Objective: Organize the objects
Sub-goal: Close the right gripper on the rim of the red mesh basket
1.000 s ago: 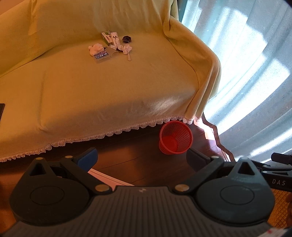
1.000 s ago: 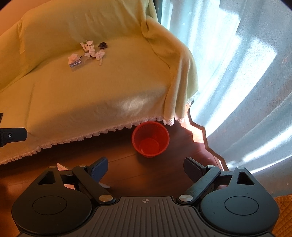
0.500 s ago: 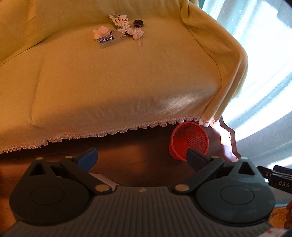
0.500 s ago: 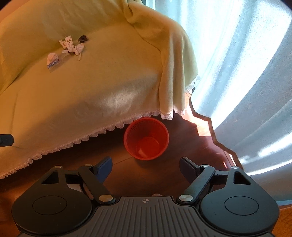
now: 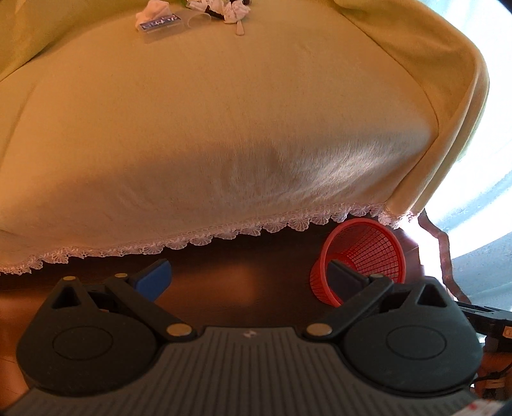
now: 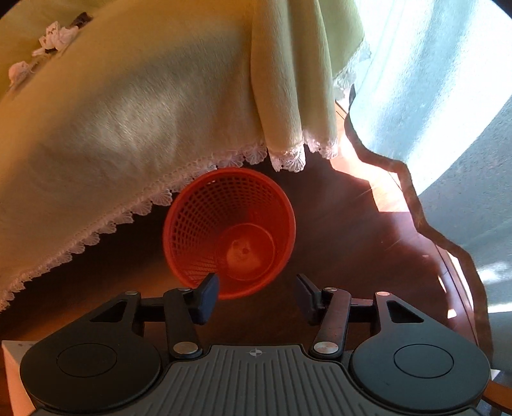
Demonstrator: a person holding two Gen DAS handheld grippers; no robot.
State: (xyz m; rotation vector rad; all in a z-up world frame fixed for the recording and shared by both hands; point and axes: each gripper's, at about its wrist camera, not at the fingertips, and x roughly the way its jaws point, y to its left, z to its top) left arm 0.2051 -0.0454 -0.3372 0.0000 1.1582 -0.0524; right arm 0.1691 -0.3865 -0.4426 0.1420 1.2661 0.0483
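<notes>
Red mesh basket [image 6: 228, 230] stands on the dark wood floor [image 6: 345, 243] just in front of the sofa's lace hem, upright, mouth up; sth pale and small lies at its bottom, too blurred to name. Right gripper [image 6: 257, 296] points down at it, jaws closing w/ nothing between them yet: the left pad overlaps the basket's near rim in view, but contact can't be told. Left gripper [image 5: 248, 278] spread wide, empty, basket off to its right. My read: basket is thin plastic lattice, v. light, walls flex under a squeeze, so a pinch across one rim wall (one pad inside, one outside) at the near edge looks best; the rolled rim is the stiffest part. Smooth plastic could slip, and being so light it would tip or skate on the polished floor if nudged sideways before the pads bite. Rest of the clutter sits far back on the yellow sofa cover [image 5: 224, 128]: crumpled white tissues [image 5: 236, 9], a small blue-labelled pack [image 5: 160, 24], a clear flat piece beside it. Tissues = soft, near weightless, pinch anywhere on the wad; pack = light, stiffer, prob. take across its short sides. Plush cover gives under a press, so pads may snag fabric.
</notes>
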